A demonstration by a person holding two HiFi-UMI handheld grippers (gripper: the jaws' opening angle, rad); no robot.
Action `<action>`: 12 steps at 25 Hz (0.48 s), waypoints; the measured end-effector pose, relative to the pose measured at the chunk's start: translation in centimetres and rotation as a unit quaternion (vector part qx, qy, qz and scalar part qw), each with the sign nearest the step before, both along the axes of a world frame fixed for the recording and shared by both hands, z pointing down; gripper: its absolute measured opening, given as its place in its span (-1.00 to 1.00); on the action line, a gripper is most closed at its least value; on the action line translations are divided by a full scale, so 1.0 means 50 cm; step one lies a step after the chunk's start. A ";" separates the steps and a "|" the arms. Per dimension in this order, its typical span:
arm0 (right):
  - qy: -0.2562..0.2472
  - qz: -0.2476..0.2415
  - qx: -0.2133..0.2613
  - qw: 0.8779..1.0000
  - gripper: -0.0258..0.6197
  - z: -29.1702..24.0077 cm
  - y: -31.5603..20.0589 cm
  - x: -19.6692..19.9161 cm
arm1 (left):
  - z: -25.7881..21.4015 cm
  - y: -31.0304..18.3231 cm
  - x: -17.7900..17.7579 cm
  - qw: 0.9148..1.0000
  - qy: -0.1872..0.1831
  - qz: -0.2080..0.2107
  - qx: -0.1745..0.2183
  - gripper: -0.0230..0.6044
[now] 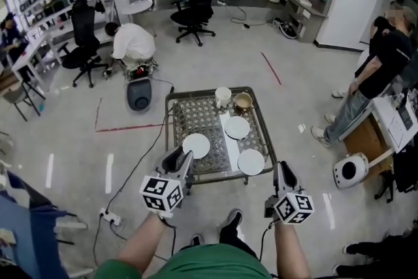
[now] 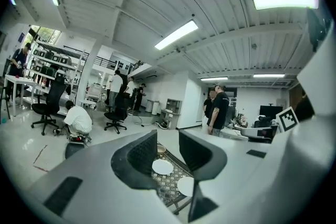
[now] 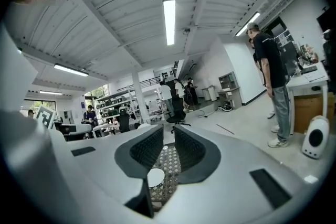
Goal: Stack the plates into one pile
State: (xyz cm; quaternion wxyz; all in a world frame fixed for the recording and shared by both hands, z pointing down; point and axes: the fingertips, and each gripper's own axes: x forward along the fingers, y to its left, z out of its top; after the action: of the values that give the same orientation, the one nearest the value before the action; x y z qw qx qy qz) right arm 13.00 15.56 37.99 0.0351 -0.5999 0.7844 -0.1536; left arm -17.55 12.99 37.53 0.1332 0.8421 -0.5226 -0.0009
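plates [image 1: 196, 145] on table [image 1: 171, 115] ahead of both empty claws, left claw [image 1: 185, 159] wide, right claw [image 1: 285, 170] narrower

1. The head view sits high up and looks steeply down. The left claw [image 1: 185, 157] and the right claw [image 1: 285, 170] show low in it, with the bench [image 1: 196, 115] just past them.
2. The left claw view rides close behind the left claw [image 2: 168, 147]. It looks forward, almost level, between the jaws.
3. The right claw view does the same behind the right claw [image 3: 169, 144].
4. All three views share the bench ahead of the claws and the white plates [image 1: 196, 145] on it.
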 end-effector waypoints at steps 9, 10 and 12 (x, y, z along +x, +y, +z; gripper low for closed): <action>-0.024 -0.052 0.014 0.998 -0.66 0.005 -0.244 0.070 | -0.003 -0.161 0.073 0.999 -0.018 -0.050 -0.002 -0.48; -0.027 -0.057 0.013 0.998 -0.67 0.013 -0.266 0.077 | 0.007 -0.173 0.078 0.998 -0.019 -0.055 -0.006 -0.48; -0.029 -0.073 0.012 0.997 -0.67 0.028 -0.307 0.081 | 0.028 -0.190 0.080 0.997 -0.022 -0.072 -0.013 -0.48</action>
State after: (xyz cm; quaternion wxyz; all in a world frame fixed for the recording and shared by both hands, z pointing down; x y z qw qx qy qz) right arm 17.08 0.20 39.40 0.0538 -0.5361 0.8263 -0.1639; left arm -13.57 3.47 38.94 0.1318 0.8004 -0.5846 0.0151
